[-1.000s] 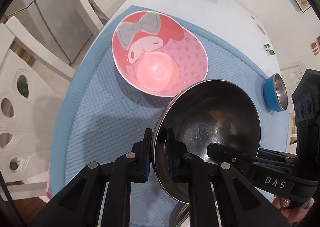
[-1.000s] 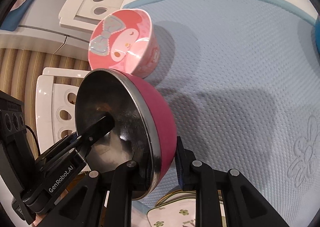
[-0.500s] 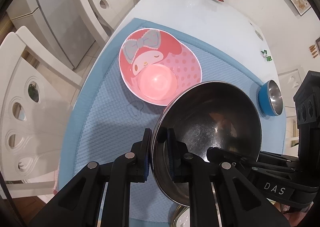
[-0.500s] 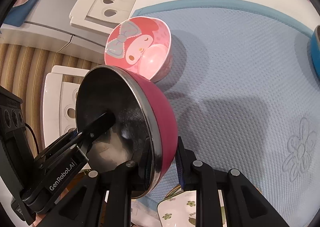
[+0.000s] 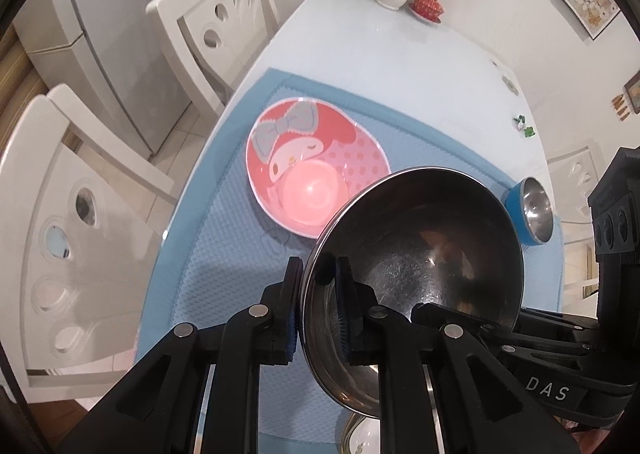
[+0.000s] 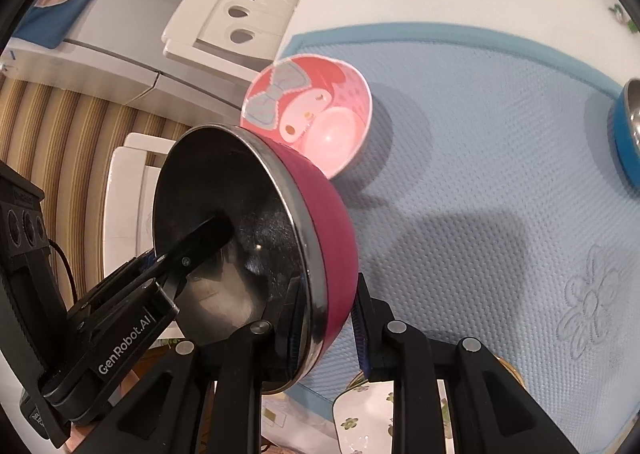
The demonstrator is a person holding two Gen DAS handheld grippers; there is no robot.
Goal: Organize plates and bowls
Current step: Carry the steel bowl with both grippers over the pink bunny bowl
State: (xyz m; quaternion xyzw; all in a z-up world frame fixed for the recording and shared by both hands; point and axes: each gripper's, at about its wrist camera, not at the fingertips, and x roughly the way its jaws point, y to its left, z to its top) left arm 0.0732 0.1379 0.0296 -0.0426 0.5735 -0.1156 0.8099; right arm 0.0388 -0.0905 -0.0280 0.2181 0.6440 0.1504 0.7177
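A steel bowl [image 5: 424,250] with a magenta outside [image 6: 320,214] hangs tilted above the blue mat, held from both sides. My left gripper [image 5: 316,306] is shut on its left rim, one finger inside and one outside. My right gripper [image 6: 324,318] is shut on the opposite rim in the same way. Each gripper shows in the other's view, reaching into the bowl. Beyond it a pink cartoon bowl [image 5: 316,170] [image 6: 316,118] sits upright on the mat. A small blue bowl with a steel inside [image 5: 530,214] [image 6: 628,130] stands at the mat's right edge.
The blue textured mat [image 5: 240,254] [image 6: 480,174] covers the near end of a white table [image 5: 384,54]. White chairs [image 5: 220,14] stand along the left side. Vases and a red dish [image 5: 428,4] sit at the far end. A flowered plate [image 6: 360,422] lies below the grippers.
Both grippers have risen together with the steel bowl. The pink bowl and the mat look smaller and farther below, and more of the table's far end shows.
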